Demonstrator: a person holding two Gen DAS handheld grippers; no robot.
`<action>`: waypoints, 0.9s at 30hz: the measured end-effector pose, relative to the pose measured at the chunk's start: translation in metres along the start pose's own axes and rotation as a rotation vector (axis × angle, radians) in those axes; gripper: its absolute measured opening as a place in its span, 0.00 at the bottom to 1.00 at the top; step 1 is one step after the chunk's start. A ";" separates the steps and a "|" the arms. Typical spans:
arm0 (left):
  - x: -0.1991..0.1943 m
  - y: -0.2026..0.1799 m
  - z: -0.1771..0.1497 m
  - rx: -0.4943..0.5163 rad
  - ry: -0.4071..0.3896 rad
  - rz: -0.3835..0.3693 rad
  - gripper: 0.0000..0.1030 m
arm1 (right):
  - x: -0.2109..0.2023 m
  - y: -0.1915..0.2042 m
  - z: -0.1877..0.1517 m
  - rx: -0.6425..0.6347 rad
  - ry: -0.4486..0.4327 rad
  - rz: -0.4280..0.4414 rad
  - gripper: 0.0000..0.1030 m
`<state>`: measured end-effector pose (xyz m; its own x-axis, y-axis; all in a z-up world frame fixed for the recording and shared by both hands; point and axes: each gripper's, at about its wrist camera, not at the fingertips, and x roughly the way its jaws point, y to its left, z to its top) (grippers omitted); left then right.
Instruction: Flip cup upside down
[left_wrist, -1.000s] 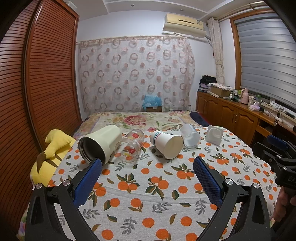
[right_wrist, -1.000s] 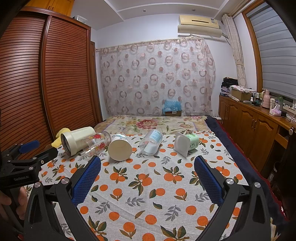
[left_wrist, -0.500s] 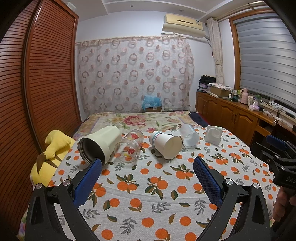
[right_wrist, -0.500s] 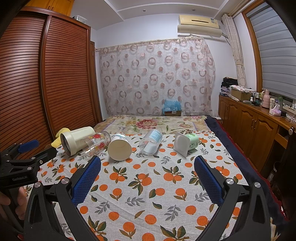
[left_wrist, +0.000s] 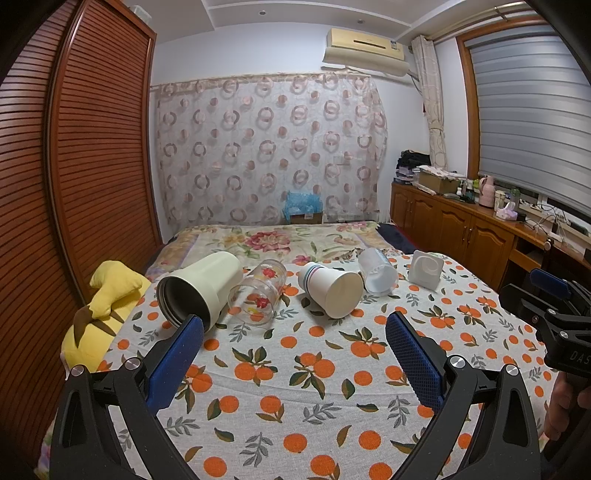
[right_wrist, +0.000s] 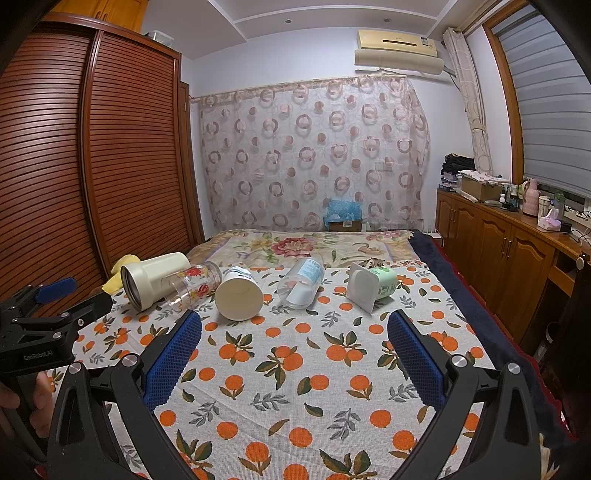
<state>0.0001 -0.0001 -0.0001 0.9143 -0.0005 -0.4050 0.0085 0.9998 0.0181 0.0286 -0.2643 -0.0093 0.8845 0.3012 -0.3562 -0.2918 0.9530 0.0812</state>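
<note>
Five cups lie on their sides in a row across the middle of the bed, on an orange-print cloth (right_wrist: 295, 369). From the left: a cream tumbler (left_wrist: 199, 290) with a dark interior, its mouth toward the near left; a clear glass cup (left_wrist: 258, 297) with red flower print, touching the tumbler's side; a white paper cup (left_wrist: 330, 291) with thin coloured stripes near its rim, its flat bottom facing the camera; a translucent plastic cup (left_wrist: 376, 275) just to the right of it; and a green yogurt cup (right_wrist: 373, 286) with a white square lid face, set a little apart at the right end. In the left wrist view the yogurt cup shows only its white face (left_wrist: 424, 269).

The left gripper (left_wrist: 295, 354) hovers over the near part of the cloth, its blue-padded fingers (left_wrist: 177, 356) spread wide with nothing between them, roughly in line with the glass cup and the paper cup. The right gripper (right_wrist: 295, 354) hangs likewise over the cloth, its fingers (right_wrist: 173, 356) spread and empty, facing the paper cup and the plastic cup. Each gripper is well short of the row.

A yellow plush toy (left_wrist: 99, 317) sits at the left edge of the bed beside the tumbler. A slatted wooden wardrobe (right_wrist: 92, 166) stands on the left, a ring-patterned curtain (right_wrist: 314, 155) on the far wall, and a wooden cabinet (right_wrist: 509, 251) along the right.
</note>
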 end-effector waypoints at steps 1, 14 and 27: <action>0.000 0.000 0.000 0.000 0.000 0.000 0.93 | 0.000 0.000 0.000 0.000 -0.001 -0.001 0.99; 0.000 0.000 0.000 0.000 -0.003 0.000 0.93 | 0.000 0.000 0.000 0.000 -0.002 -0.001 0.99; -0.005 -0.005 0.003 0.001 -0.002 0.001 0.93 | 0.000 0.000 0.000 0.000 -0.002 -0.001 0.99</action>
<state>-0.0031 -0.0051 0.0049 0.9152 0.0001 -0.4030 0.0082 0.9998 0.0189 0.0284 -0.2641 -0.0094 0.8855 0.3000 -0.3547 -0.2908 0.9534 0.0804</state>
